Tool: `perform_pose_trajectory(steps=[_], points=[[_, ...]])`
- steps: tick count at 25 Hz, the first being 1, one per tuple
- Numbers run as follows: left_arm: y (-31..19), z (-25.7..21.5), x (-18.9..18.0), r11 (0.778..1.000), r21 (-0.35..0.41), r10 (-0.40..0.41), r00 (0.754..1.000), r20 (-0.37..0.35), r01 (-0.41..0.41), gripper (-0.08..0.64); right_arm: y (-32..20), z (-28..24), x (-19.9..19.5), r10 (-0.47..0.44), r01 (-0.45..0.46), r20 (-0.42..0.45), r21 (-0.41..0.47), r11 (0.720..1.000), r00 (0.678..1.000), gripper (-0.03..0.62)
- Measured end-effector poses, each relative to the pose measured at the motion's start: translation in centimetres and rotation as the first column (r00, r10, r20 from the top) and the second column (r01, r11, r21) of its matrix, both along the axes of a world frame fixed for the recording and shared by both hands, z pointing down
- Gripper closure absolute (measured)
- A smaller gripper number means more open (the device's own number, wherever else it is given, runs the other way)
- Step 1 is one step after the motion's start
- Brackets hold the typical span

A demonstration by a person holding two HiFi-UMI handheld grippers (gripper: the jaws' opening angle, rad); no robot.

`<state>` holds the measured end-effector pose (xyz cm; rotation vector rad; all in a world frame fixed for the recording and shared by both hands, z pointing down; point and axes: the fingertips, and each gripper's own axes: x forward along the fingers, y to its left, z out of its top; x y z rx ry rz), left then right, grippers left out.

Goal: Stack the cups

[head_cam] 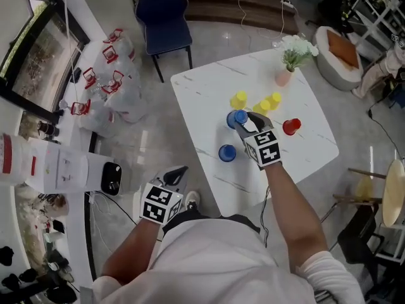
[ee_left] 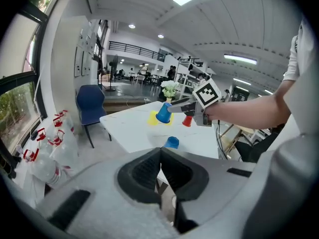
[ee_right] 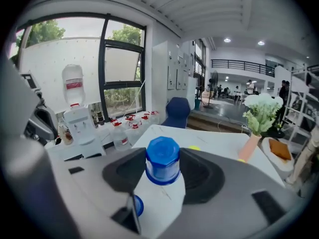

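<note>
While left gripper (ee_left: 160, 158) jaws meet empty, right gripper (ee_right: 163, 171) jaws clamp a faceted blue cup (ee_right: 162, 156).

It was a large open-plan office or lab hall. A white marble-look worktop (head_cam: 202, 100) stood on a polished floor (head_cam: 145, 138). A water dispenser (head_cam: 76, 170) and spare water jugs (head_cam: 111, 75) sat by tall windows (ee_right: 119, 68), near a blue chair (head_cam: 163, 11). A railed mezzanine (ee_right: 239, 66) ran under ceiling lights (ee_left: 239, 59).

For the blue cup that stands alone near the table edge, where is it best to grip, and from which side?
Grip the lone blue cup across its side wall, coming level from the table's near edge. It stands on end with bare tabletop around it, so that side is free.
</note>
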<state>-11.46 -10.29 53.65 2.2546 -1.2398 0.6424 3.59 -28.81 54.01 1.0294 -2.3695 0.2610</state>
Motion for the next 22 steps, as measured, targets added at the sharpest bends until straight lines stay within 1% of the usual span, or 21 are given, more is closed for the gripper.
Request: perform_pose_trajectory(steps=[3,5,9,12,16,19,22], points=[[-0.5,0.0,1.2,0.999,-0.001,0.054,0.999,-0.007,-0.054,0.551,2.1,-0.5,2.7,0.069,-0.069,0.007,-0.004,0.998,0.998,0.377],[-0.9,-0.1,2.0,0.997,0.003,0.084,0.996,-0.016,-0.084,0.551,3.4,-0.2,4.6,0.109,-0.109,-0.003,-0.009,0.994,0.994,0.377],[-1.4,-0.1,3.6,0.990,0.010,0.144,0.989,-0.025,-0.144,0.551,6.1,1.9,7.8,0.170,-0.172,-0.061,-0.036,0.984,0.984,0.377],[-1.5,-0.1,4.3,0.984,0.007,0.177,0.984,-0.026,-0.177,0.551,8.3,4.2,9.2,0.201,-0.208,-0.099,-0.077,0.975,0.975,0.377],[-1.7,-0.2,4.9,0.978,0.007,0.210,0.977,-0.025,-0.210,0.551,10.6,7.0,9.2,0.202,-0.219,-0.135,-0.127,0.967,0.970,0.377],[-1.6,-0.3,5.1,0.976,0.005,0.220,0.975,-0.023,-0.220,0.551,11.7,8.5,8.3,0.187,-0.208,-0.138,-0.155,0.966,0.973,0.377],[-1.5,-0.3,5.1,0.975,0.005,0.224,0.974,-0.021,-0.224,0.551,11.9,9.1,7.4,0.168,-0.190,-0.140,-0.162,0.968,0.976,0.377]])
